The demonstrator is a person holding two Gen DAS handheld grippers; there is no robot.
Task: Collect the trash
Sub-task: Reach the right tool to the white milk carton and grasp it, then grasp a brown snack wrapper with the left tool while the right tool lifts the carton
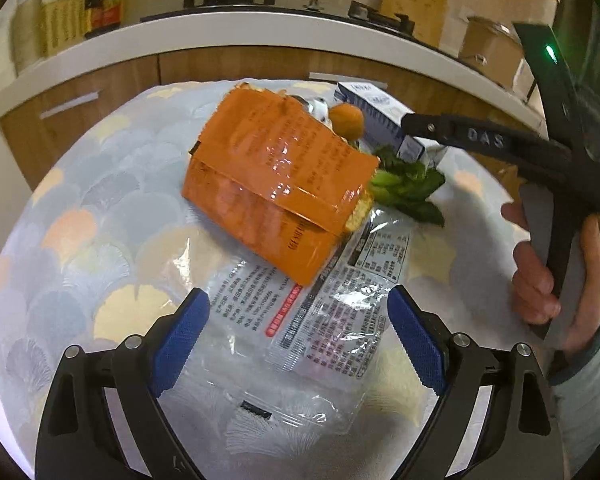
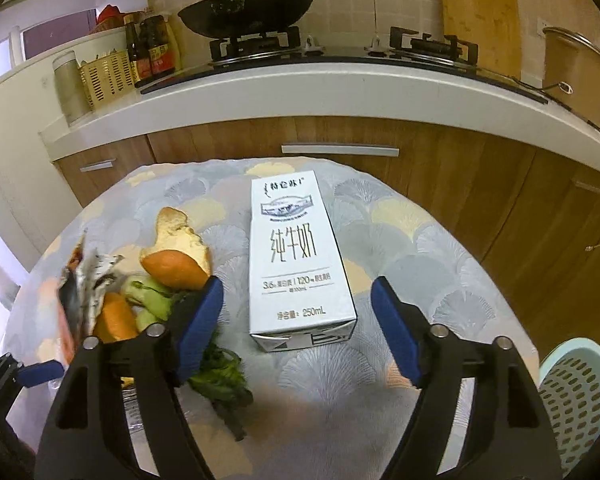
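Note:
A round table with a patterned cloth (image 1: 80, 240) carries trash. In the left wrist view an orange snack bag (image 1: 276, 184) lies on a clear printed wrapper (image 1: 324, 320). My left gripper (image 1: 300, 340) is open just above the wrapper's near part. Behind the bag are orange peel (image 1: 346, 120), green leaves (image 1: 408, 188) and a white milk carton (image 1: 380, 120). In the right wrist view the milk carton (image 2: 296, 264) lies flat, and my right gripper (image 2: 298, 328) is open with its fingers on either side of the carton's near end. Orange peel (image 2: 176, 256) and leaves (image 2: 220, 372) lie to its left.
A light green perforated basket (image 2: 576, 404) stands low at the right of the table. Behind the table runs a kitchen counter (image 2: 300, 92) with wooden cabinets, a stove with a wok (image 2: 248, 8), bottles and a pot. The right gripper's body (image 1: 540, 152) and hand show at the right.

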